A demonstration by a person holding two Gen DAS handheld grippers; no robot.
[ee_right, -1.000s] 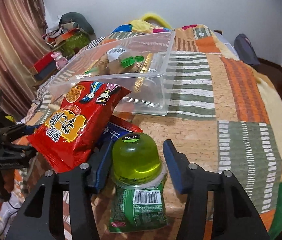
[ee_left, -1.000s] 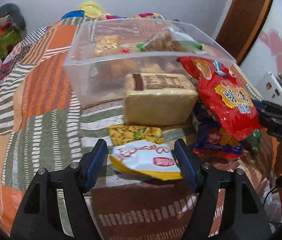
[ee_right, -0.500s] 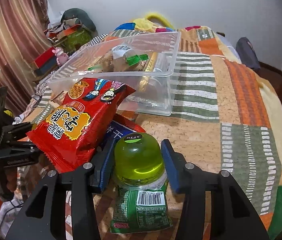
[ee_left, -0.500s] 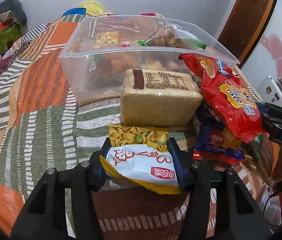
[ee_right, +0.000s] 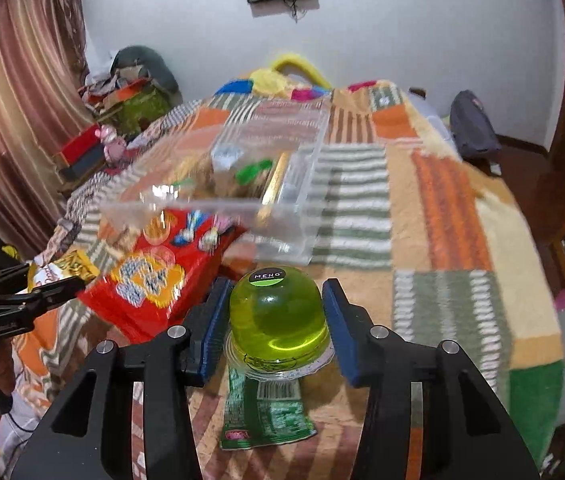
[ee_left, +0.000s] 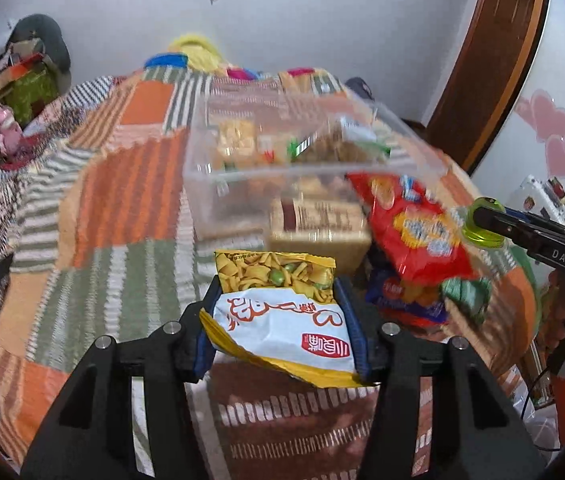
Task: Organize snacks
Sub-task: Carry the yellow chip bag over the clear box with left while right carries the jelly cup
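My left gripper (ee_left: pixel 278 312) is shut on a white and yellow snack bag (ee_left: pixel 278 308) and holds it above the bed; it also shows in the right wrist view (ee_right: pixel 62 270). My right gripper (ee_right: pixel 276 316) is shut on a green jelly cup (ee_right: pixel 278 312), lifted off a green packet (ee_right: pixel 266 412); the cup also shows in the left wrist view (ee_left: pixel 480 220). A clear plastic bin (ee_left: pixel 294 152) holding several snacks sits further up the bed, also in the right wrist view (ee_right: pixel 242 184). A red chip bag (ee_left: pixel 410 228) leans against the bin.
A tan wrapped block (ee_left: pixel 318 228) lies in front of the bin, and a blue packet (ee_left: pixel 402 296) lies under the red bag. The patchwork blanket (ee_right: pixel 442 220) covers the bed. A dark backpack (ee_right: pixel 474 124) sits on the floor by the door (ee_left: pixel 486 60).
My left gripper closed on the snack bag and lifted it. My right gripper closed on the jelly cup and raised it off the green packet. Both views rose and tilted.
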